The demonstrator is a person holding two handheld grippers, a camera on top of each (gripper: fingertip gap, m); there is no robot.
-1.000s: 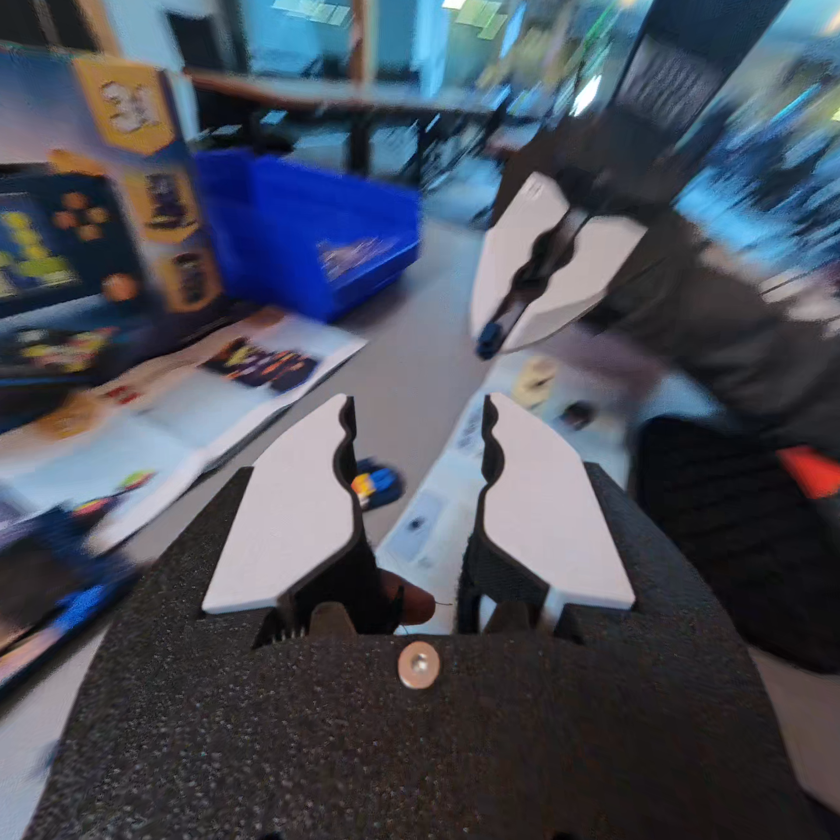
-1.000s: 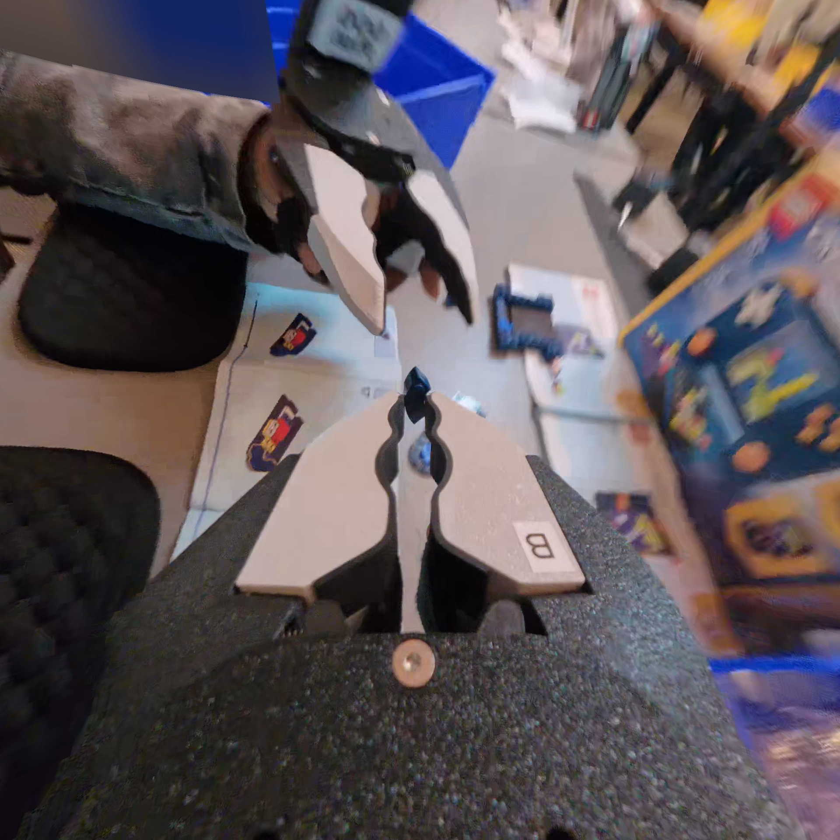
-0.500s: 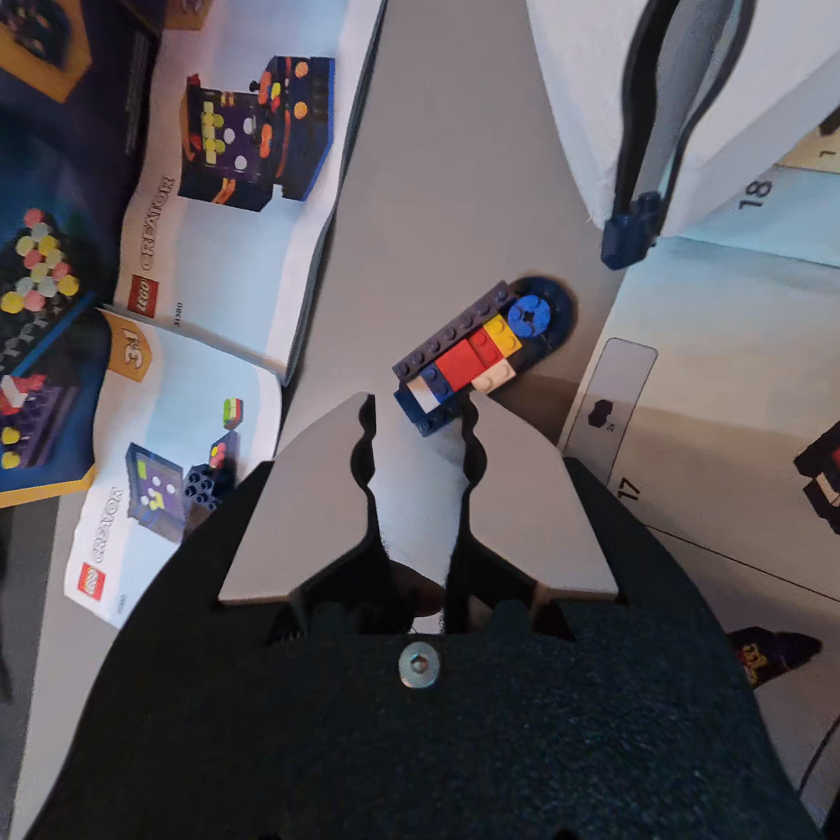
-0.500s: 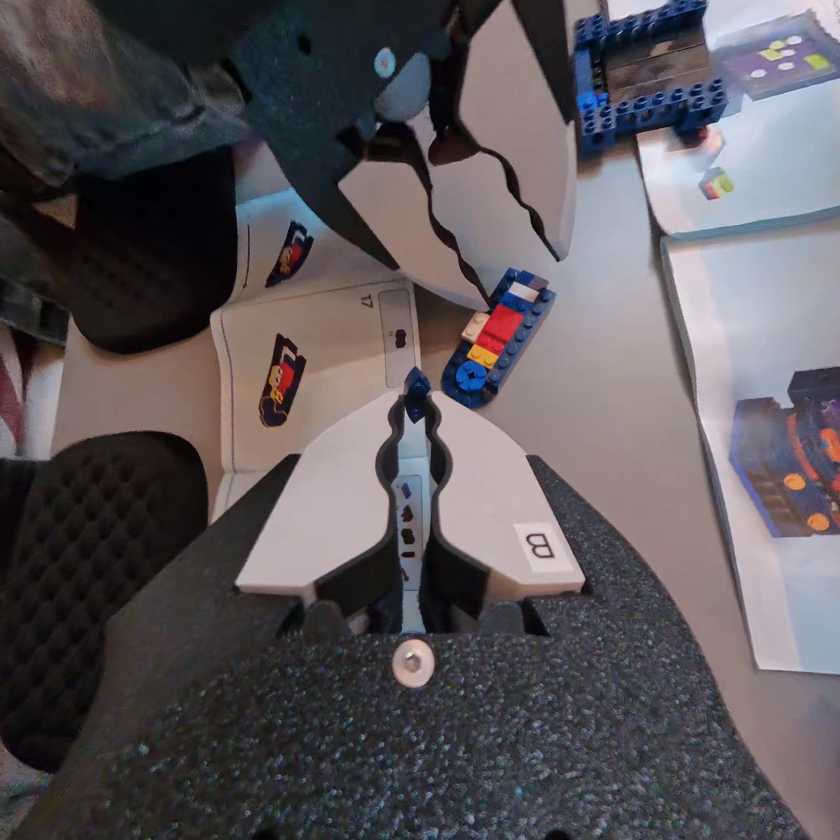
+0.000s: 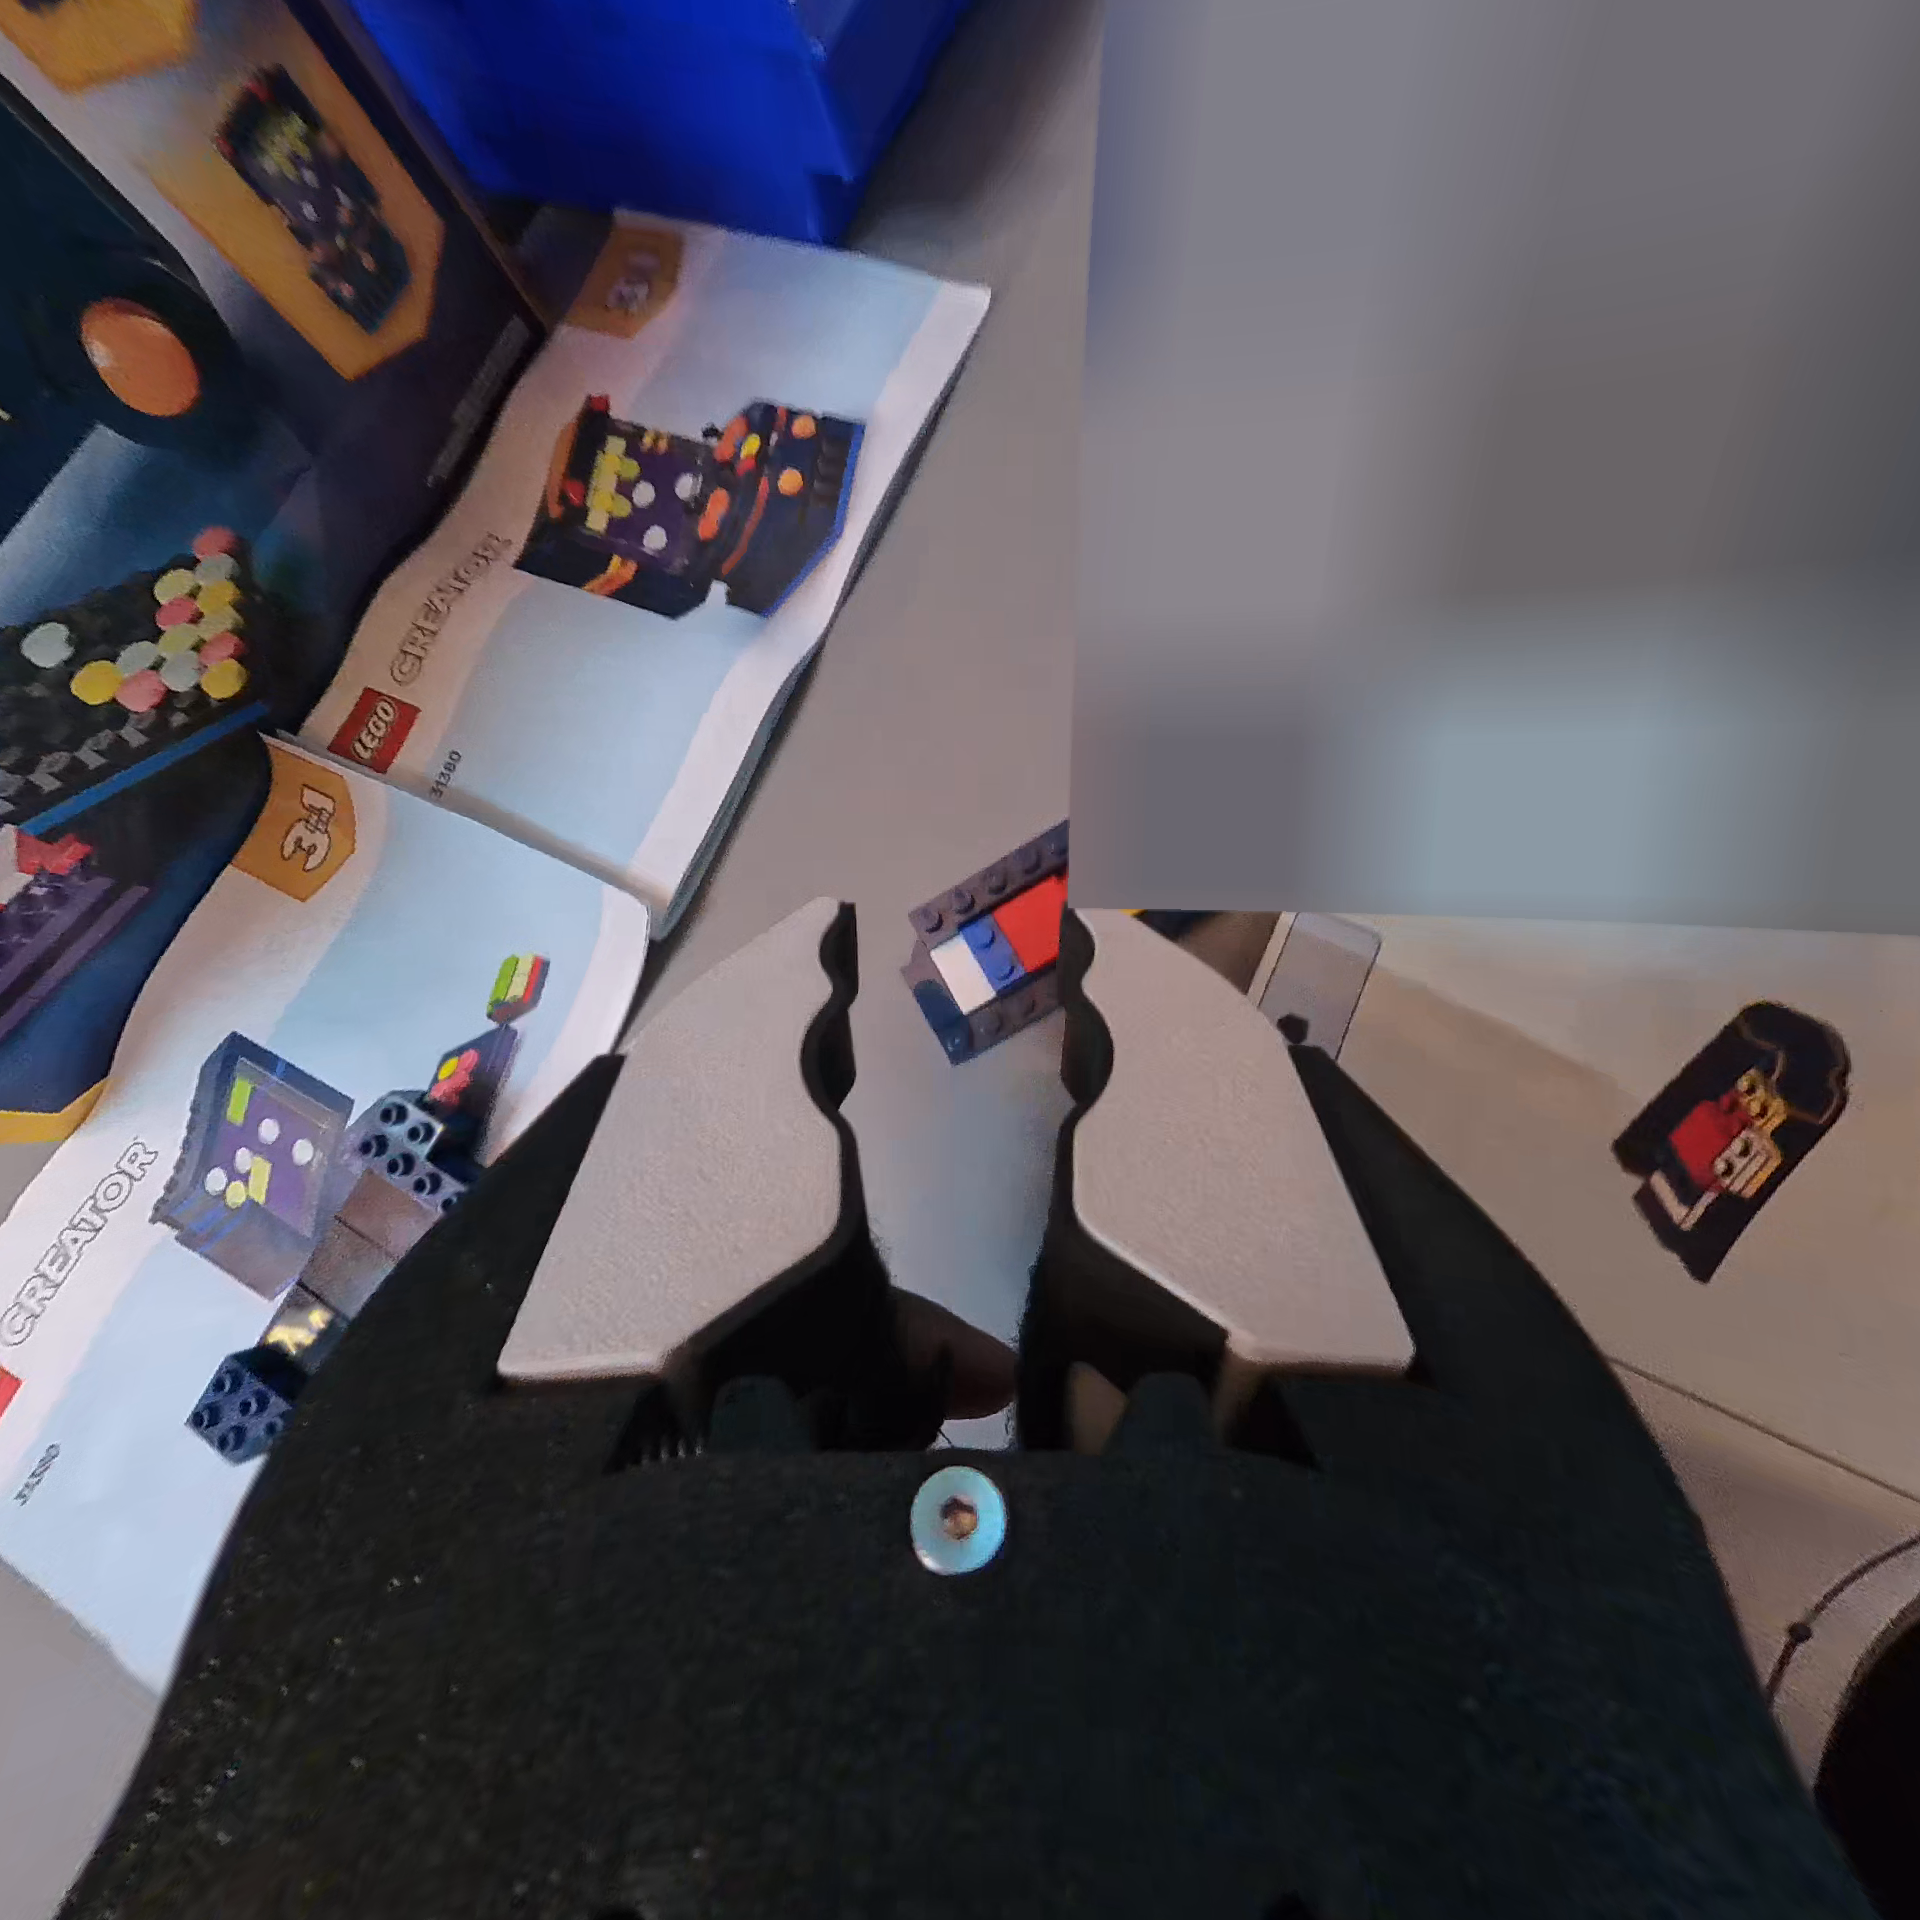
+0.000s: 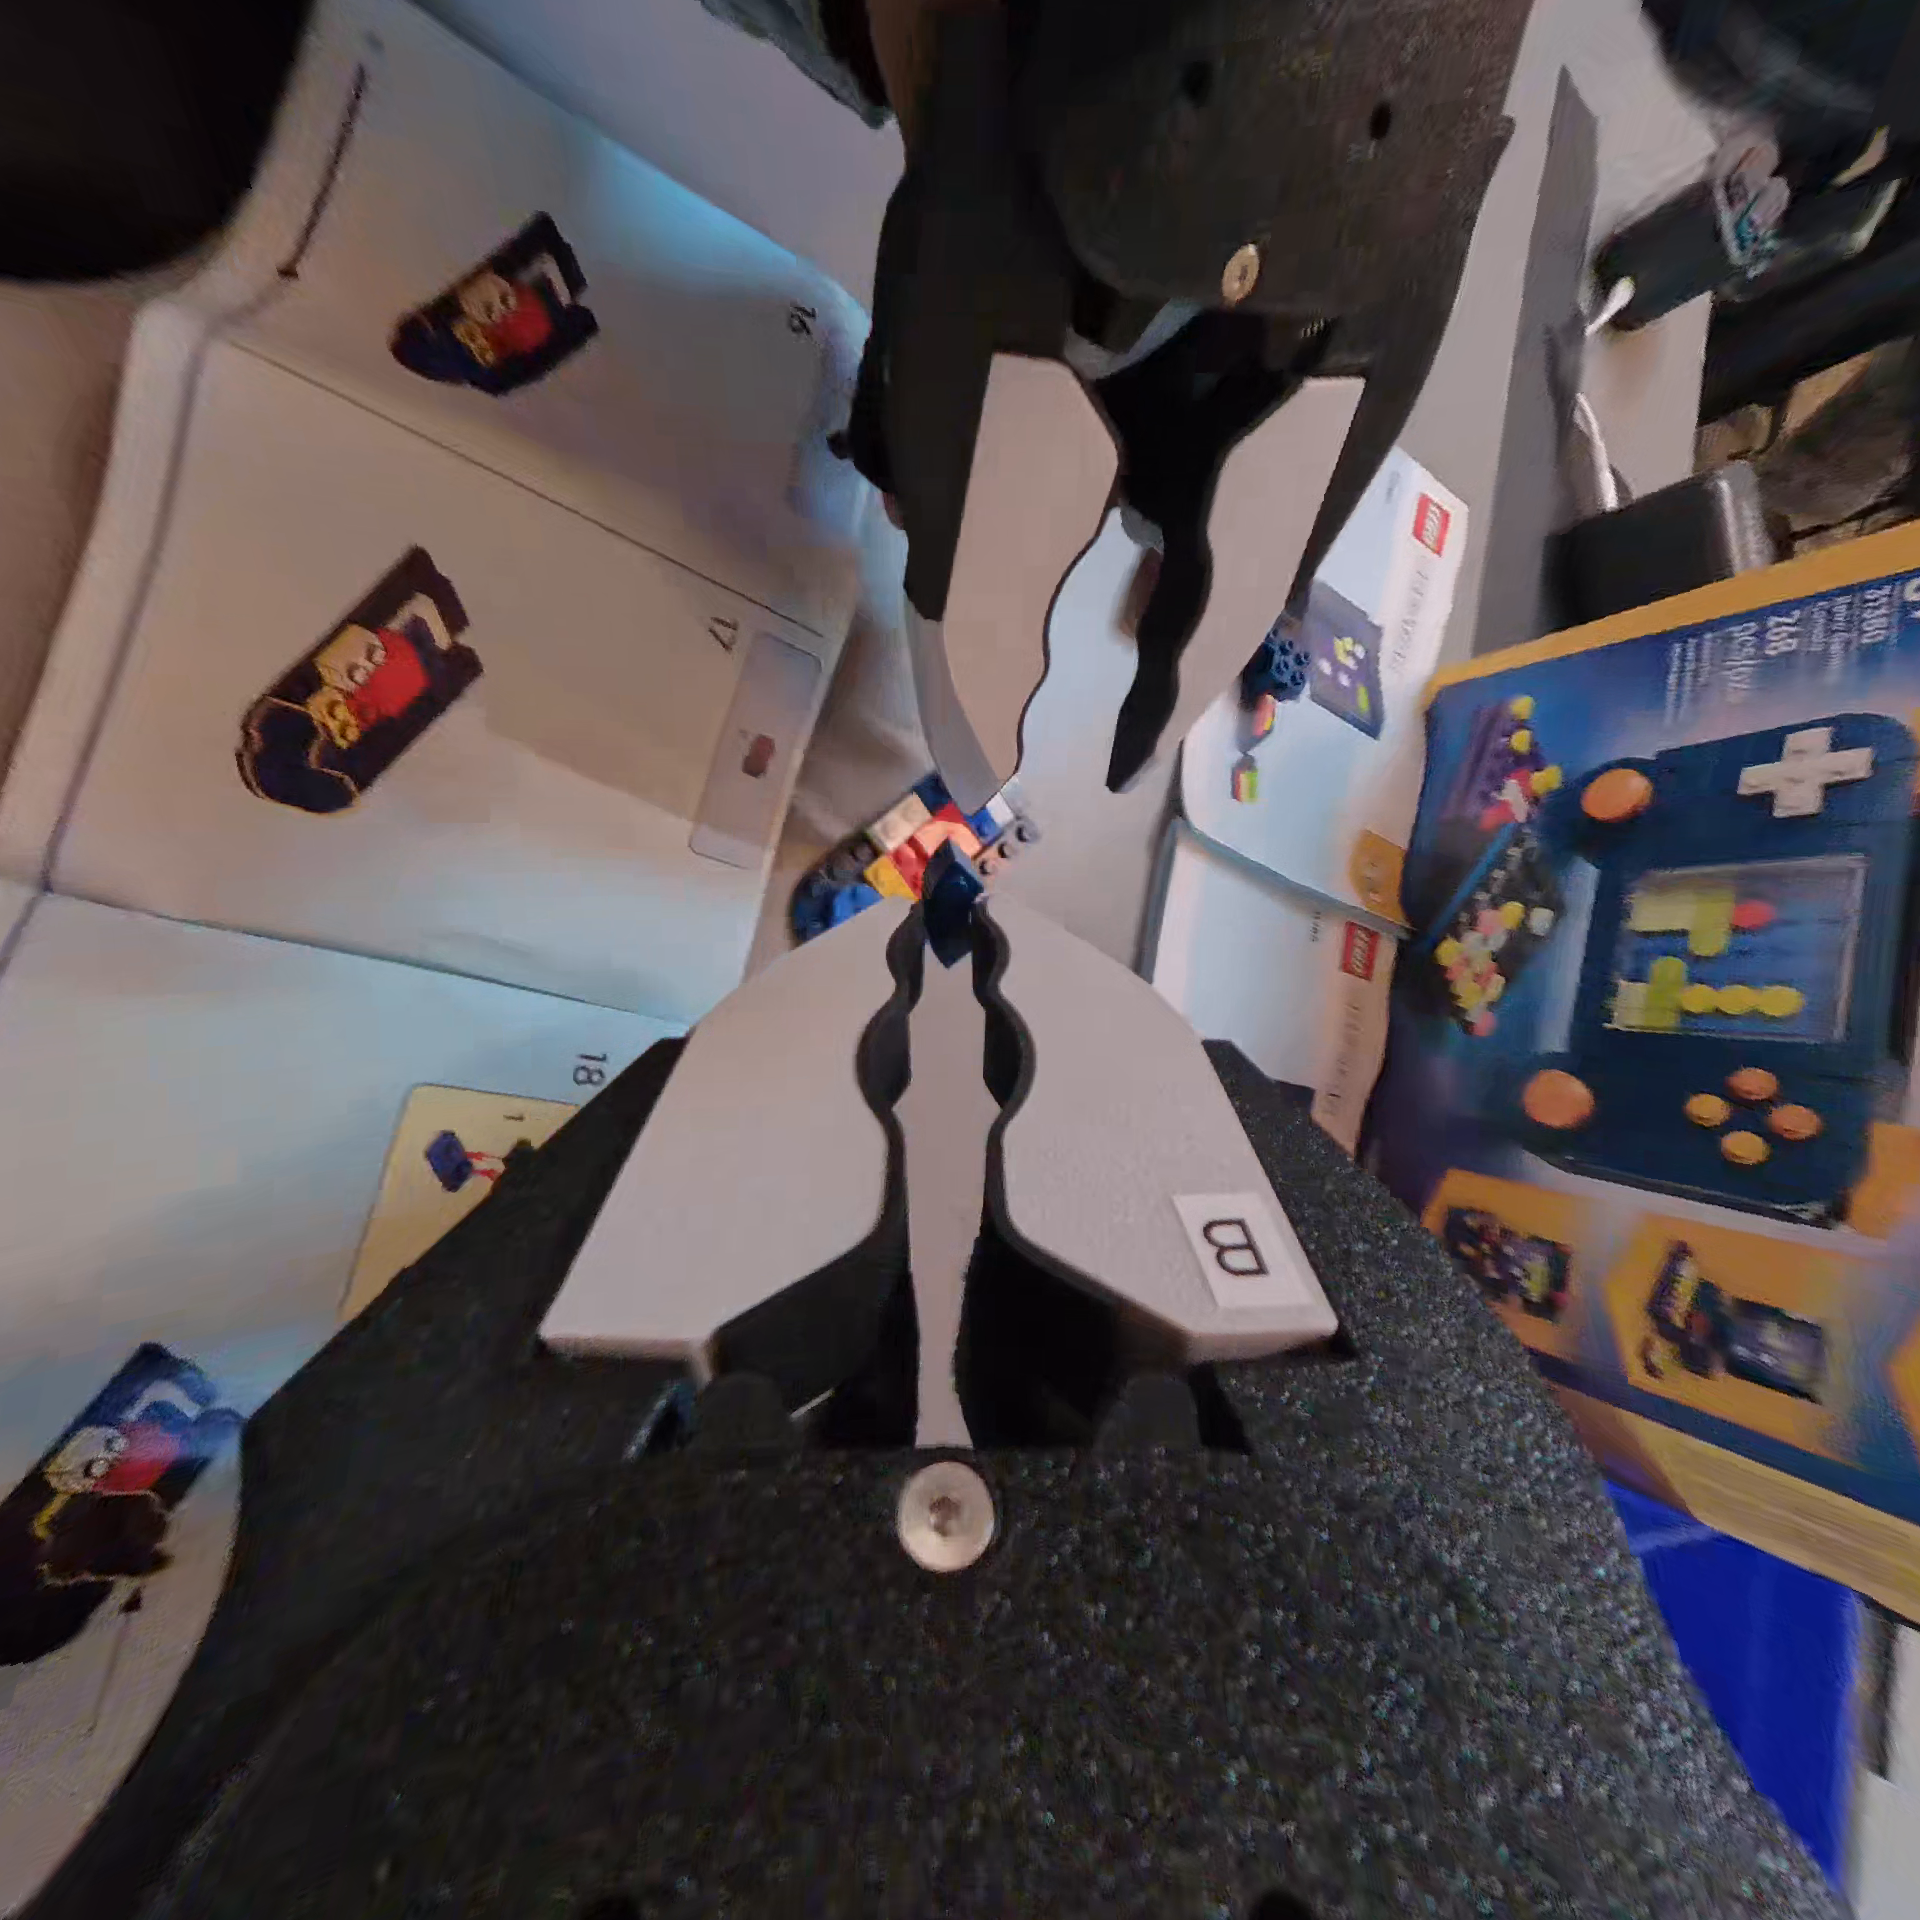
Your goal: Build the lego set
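The right gripper pinches a tiny dark blue brick, hard and probably slippery, by its sides just over the little brick build on the grey table, while the left gripper is open around it.

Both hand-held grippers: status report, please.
Right hand-held gripper shut on dark blue brick. Left hand-held gripper open at brick model. Nothing in the way.
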